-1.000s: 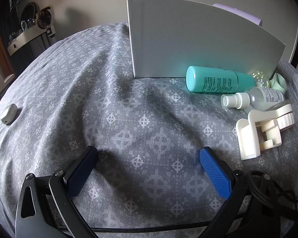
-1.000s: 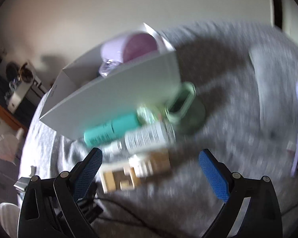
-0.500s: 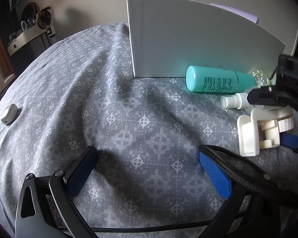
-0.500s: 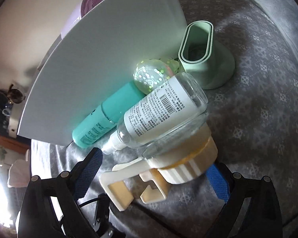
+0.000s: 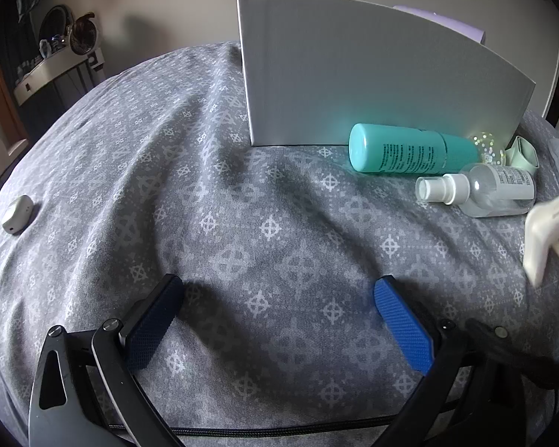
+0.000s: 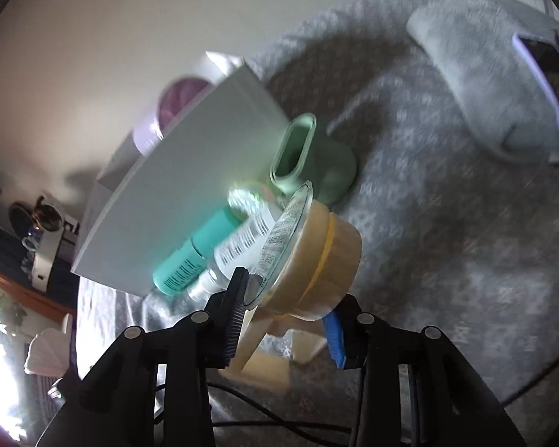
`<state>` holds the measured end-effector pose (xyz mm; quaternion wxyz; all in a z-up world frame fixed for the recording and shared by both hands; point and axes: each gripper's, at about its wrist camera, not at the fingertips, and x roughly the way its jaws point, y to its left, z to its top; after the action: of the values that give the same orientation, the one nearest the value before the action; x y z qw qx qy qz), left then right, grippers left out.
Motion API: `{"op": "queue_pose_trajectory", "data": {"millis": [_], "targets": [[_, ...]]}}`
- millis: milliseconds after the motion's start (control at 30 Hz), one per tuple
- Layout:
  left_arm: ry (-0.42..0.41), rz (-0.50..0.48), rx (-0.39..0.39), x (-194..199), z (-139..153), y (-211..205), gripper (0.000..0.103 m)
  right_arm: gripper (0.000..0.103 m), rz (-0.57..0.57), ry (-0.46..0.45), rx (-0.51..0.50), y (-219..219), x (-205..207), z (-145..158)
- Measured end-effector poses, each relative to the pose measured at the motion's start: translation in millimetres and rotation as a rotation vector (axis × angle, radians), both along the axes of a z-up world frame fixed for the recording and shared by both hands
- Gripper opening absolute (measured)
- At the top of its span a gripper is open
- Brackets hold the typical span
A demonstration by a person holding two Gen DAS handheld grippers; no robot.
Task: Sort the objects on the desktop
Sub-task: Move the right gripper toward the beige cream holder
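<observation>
Right wrist view: the right claw point(image 6: 285, 311), spread wide a second ago, is closing and now pinches the cream dispenser point(image 6: 316, 260), lifted off the bed point(image 6: 447, 223) beside the white box point(image 6: 190, 193); left claw point(image 5: 279, 320) stays spread, empty. Boxing it comes next

Ahead of the left gripper point(image 5: 277, 320), with its blue pads point(image 5: 402, 329), lies grey cloth point(image 5: 212, 186) patterned with pale crosses; beyond, a white box point(image 5: 372, 74), teal bottle point(image 5: 410, 152) and clear sprayer point(image 5: 477, 190).

Matt patterned cloth point(image 5: 242, 205), glossy teal plastic bottle point(image 5: 410, 149), smooth cardboard box point(image 5: 354, 74)
</observation>
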<state>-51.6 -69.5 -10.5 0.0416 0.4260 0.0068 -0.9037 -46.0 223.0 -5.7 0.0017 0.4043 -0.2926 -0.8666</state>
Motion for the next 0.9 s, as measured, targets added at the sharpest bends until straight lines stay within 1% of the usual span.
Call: {"op": "queue_pose_trajectory", "data": {"millis": [67,167,200,267,367,400,467,500,533,567,700,767,833,867,900], "targets": [[0.0,0.0,0.0,0.1,0.0,0.2,0.103,0.033,0.002,0.05,0.023,3.3,10.7,19.7],[0.0,0.0,0.0,0.1,-0.1,0.2,0.103,0.031,0.002,0.118,0.078,-0.5,15.8,45.1],[-0.001,0.0,-0.001,-0.2,-0.1,0.3,0.103,0.031,0.002,0.138,0.092,-6.4,22.5,46.6],[0.0,0.0,0.0,-0.4,0.1,-0.6,0.103,0.029,-0.002,0.185,0.116,-7.6,26.9,66.9],[0.0,0.0,-0.001,1.4,0.0,-1.9,0.103,0.028,0.003,0.236,0.148,-10.4,29.1,91.5],[0.0,0.0,0.001,1.2,0.0,-2.5,0.103,0.028,0.004,0.25,0.155,-19.8,21.8,96.9],[0.0,0.0,0.0,1.4,-0.2,-2.1,0.103,0.028,0.01,0.273,0.161,-21.4,17.0,106.7],[0.0,0.0,0.001,1.3,-0.1,-2.5,0.103,0.024,0.012,0.286,0.163,-22.9,13.2,109.0],[0.0,0.0,0.002,1.5,-0.2,-1.9,0.103,0.004,0.036,0.319,0.153,-25.3,12.1,116.6],[0.0,0.0,0.002,1.3,-0.1,-2.5,0.103,0.004,0.036,0.329,0.159,-26.6,9.4,121.6],[0.0,0.0,0.001,0.3,-0.3,-3.4,0.103,0.004,0.072,0.374,0.186,-40.9,-10.8,146.9],[0.0,0.0,0.001,0.4,-0.3,-3.2,0.103,0.004,0.068,0.358,0.217,-46.7,-18.7,152.4],[0.0,0.0,0.001,0.5,-0.3,-3.0,0.103,0.005,0.052,0.341,0.237,-49.1,-17.5,149.9],[0.0,0.0,0.001,0.2,-0.3,-3.1,0.103,0.013,0.04,0.325,0.249,-49.0,-14.3,144.7],[0.0,0.0,0.001,0.0,-0.2,-4.1,0.103,0.024,0.017,0.286,0.262,-48.6,-9.9,133.5]]}}
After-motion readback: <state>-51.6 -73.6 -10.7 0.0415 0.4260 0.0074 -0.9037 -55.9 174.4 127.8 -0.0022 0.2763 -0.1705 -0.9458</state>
